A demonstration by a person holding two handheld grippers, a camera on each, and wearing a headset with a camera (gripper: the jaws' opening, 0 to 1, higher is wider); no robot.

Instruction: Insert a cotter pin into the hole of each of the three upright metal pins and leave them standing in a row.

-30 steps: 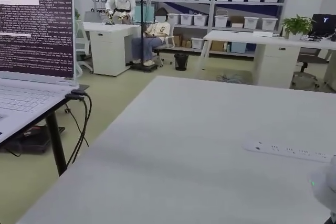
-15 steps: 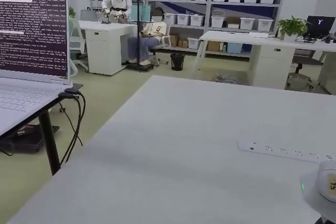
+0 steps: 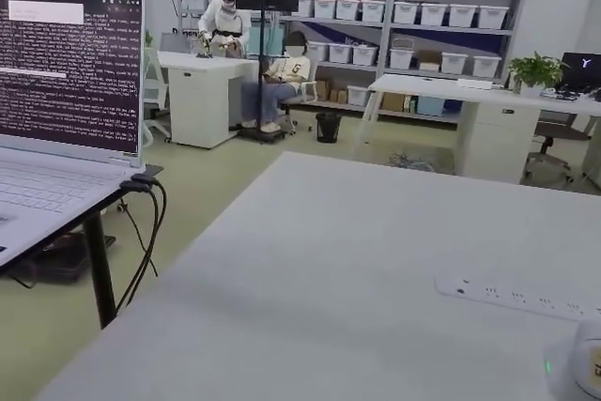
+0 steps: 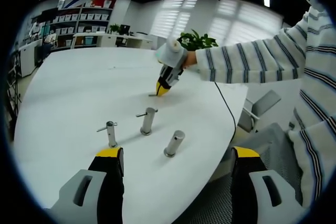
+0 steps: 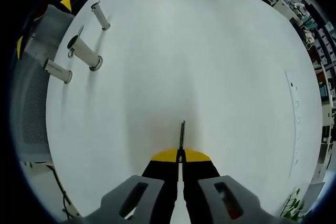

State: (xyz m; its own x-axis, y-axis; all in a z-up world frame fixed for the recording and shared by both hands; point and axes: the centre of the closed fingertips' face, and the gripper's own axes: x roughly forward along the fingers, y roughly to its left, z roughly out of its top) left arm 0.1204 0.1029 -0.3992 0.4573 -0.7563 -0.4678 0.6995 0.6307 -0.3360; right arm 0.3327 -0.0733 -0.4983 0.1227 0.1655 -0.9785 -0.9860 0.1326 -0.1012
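Currently the left gripper (image 4: pixel 177 155) hovers with its jaws wide apart, just near of three upright metal pins (image 4: pixel 174 144) standing in a row on the white desk (image 4: pixel 68 77). The left and middle ones each carry a cotter pin (image 4: pixel 142 114) crosswise through the top. Farther off, the right gripper (image 5: pixel 180 156) has its jaws clamped on a loose cotter pin (image 5: pixel 182 132), held low at the desk.

Your three metal pins (image 4: pixel 148 120) stand upright on the worktop (image 4: pixel 79 77). Two carry cotter pins (image 4: pixel 140 114) and the third (image 4: pixel 174 143) is bare. Your right gripper (image 5: pixel 180 156) pinches another cotter pin (image 5: pixel 182 132).
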